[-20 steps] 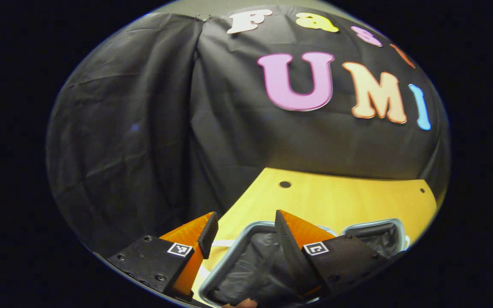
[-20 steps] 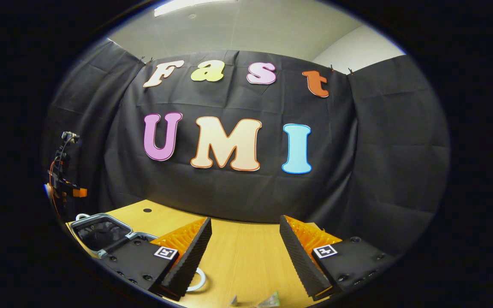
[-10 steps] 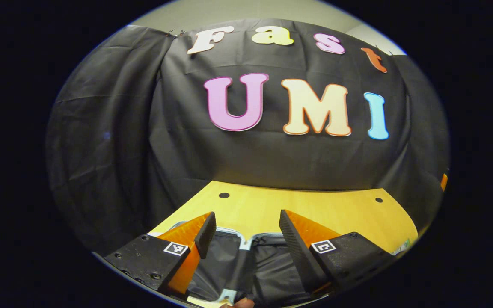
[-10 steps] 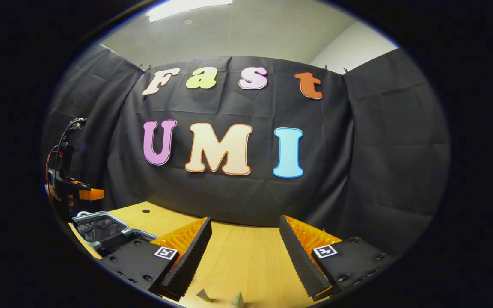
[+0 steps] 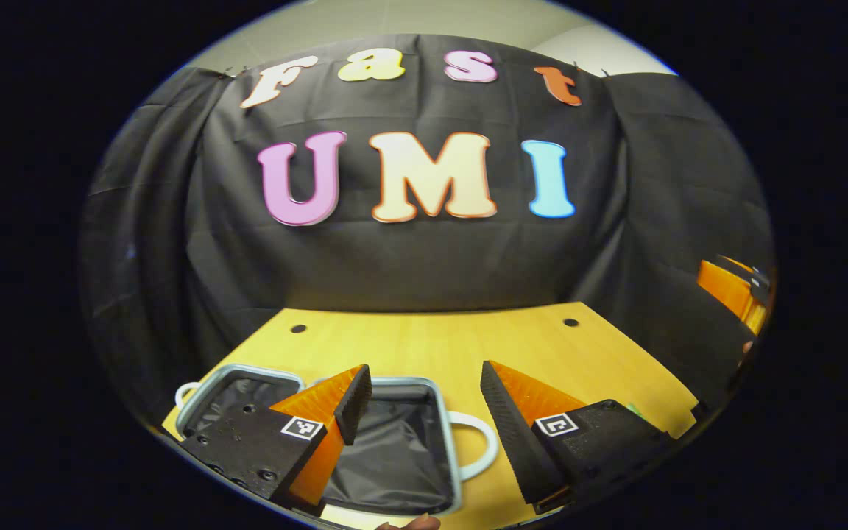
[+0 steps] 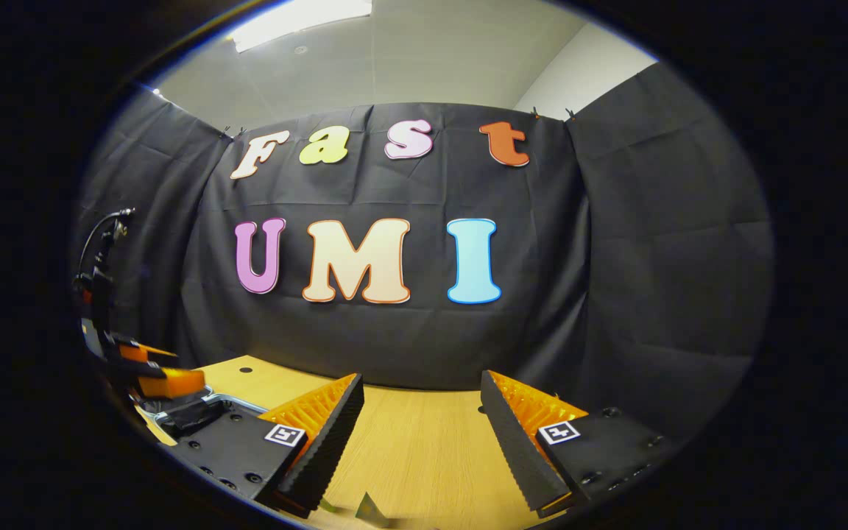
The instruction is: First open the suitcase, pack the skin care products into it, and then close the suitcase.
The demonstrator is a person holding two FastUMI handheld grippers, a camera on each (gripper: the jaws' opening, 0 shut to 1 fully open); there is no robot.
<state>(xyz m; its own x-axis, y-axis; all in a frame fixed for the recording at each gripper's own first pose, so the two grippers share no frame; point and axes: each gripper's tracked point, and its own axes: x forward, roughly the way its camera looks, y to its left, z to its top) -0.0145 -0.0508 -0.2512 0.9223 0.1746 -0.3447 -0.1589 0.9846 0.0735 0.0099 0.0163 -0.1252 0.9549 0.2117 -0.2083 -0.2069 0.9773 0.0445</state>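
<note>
The suitcase (image 5: 394, 442) lies open on the tabletop (image 5: 468, 346), at the near left part of it in the left gripper view; both halves face upward, each with a pale metal rim and a black fabric lining; a white handle (image 5: 479, 445) projects from the right half. In the right gripper view, a corner of the suitcase (image 6: 188, 416) appears at the far left of the tabletop (image 6: 417, 442). The left gripper (image 5: 424, 412) is positioned above the suitcase, its fingers apart and holding nothing; in the right gripper view it (image 6: 163, 375) hangs over the suitcase corner. The right gripper (image 6: 424, 434) is positioned over bare tabletop, well apart from the suitcase, fingers apart and empty; a small greenish pointed item (image 6: 369, 508), too cropped to identify, lies below it at the bottom edge.
</note>
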